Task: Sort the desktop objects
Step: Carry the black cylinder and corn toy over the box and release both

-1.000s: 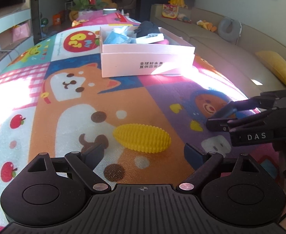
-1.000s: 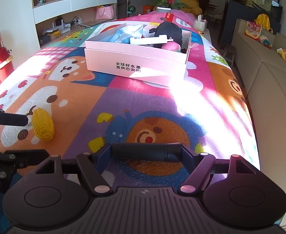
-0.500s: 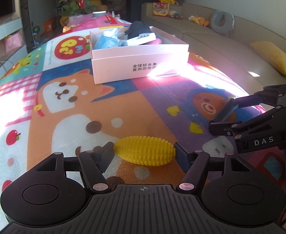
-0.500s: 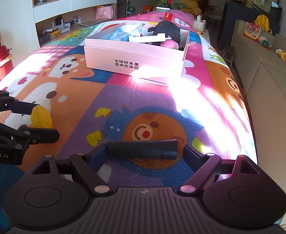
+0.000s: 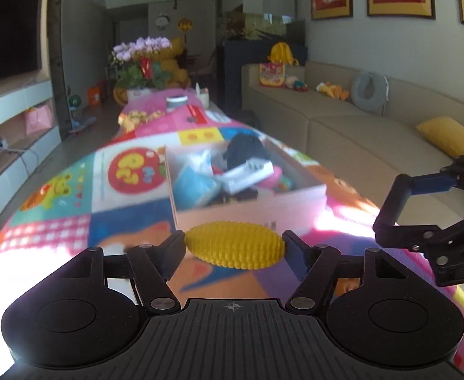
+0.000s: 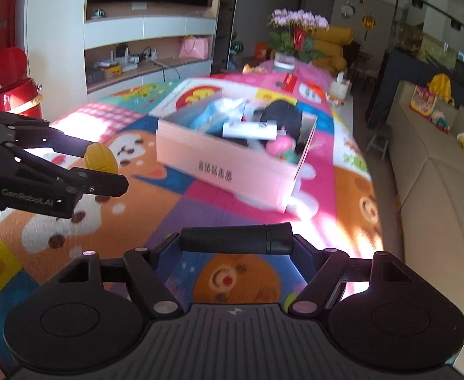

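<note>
Yellow corn toy (image 5: 234,249) clamped end to end in left gripper (image 5: 234,250), carried clear of cartoon-print table cover (image 5: 130,221). Black cylinder (image 6: 236,238) pinched lengthwise in right gripper (image 6: 236,247), likewise held off surface. Pink box (image 6: 232,171) ahead already filled with several items. Both pieces judged not yet deposited; drop into box left to do.

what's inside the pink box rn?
The pink box holds a blue packet, a white tube, a black rounded item and a pink toy; anything beneath is covered.
</note>
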A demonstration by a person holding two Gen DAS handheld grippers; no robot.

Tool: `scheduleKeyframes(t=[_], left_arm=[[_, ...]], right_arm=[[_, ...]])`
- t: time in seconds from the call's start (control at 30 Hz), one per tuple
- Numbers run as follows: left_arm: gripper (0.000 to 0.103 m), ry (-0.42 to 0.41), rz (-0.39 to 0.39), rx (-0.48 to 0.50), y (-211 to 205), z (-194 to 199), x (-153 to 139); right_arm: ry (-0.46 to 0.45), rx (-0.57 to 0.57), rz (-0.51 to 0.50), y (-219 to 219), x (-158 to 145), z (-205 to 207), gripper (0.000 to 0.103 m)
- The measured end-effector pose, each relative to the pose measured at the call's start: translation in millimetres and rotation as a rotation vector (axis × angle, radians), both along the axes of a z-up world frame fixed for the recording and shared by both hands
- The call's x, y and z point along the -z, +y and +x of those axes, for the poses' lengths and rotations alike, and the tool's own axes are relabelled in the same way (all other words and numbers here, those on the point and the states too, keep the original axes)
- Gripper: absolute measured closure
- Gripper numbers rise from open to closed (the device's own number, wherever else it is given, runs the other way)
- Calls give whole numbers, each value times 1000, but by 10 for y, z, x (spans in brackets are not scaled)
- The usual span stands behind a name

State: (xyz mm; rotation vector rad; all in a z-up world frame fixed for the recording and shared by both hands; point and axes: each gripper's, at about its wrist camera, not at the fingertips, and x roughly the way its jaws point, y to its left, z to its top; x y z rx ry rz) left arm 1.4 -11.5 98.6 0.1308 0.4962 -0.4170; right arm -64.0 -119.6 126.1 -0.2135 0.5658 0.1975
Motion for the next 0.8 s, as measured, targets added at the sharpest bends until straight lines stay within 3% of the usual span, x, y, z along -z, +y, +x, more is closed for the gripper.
scheduleKeyframes(t=[0.13, 0.23, 0.3, 0.4, 0.5, 0.7, 0.8], left_arm=[[31, -116, -36, -41, -149, 400, -257], [26, -124, -67, -52, -273, 732, -285], [8, -97, -87, -57, -308, 894, -245], [8, -62, -83, -98, -236, 962, -152], [5, -16, -69, -127, -56, 857, 3], [0, 132, -7, -157, 123, 566, 455], [0, 212, -24, -181, 186, 442, 667]], right_arm=[[-204, 40, 28, -57, -495, 168, 29], [-260, 58, 79, -49, -673, 470, 29], [-251, 63, 113, -24, -689, 745, 29], [-221, 76, 110, 11, -592, 1055, 20], [-164, 90, 147, -35, -435, 1154, 20], [-63, 110, 147, -52, 36, 1010, 14], [-18, 120, 149, 7, 301, 859, 3]])
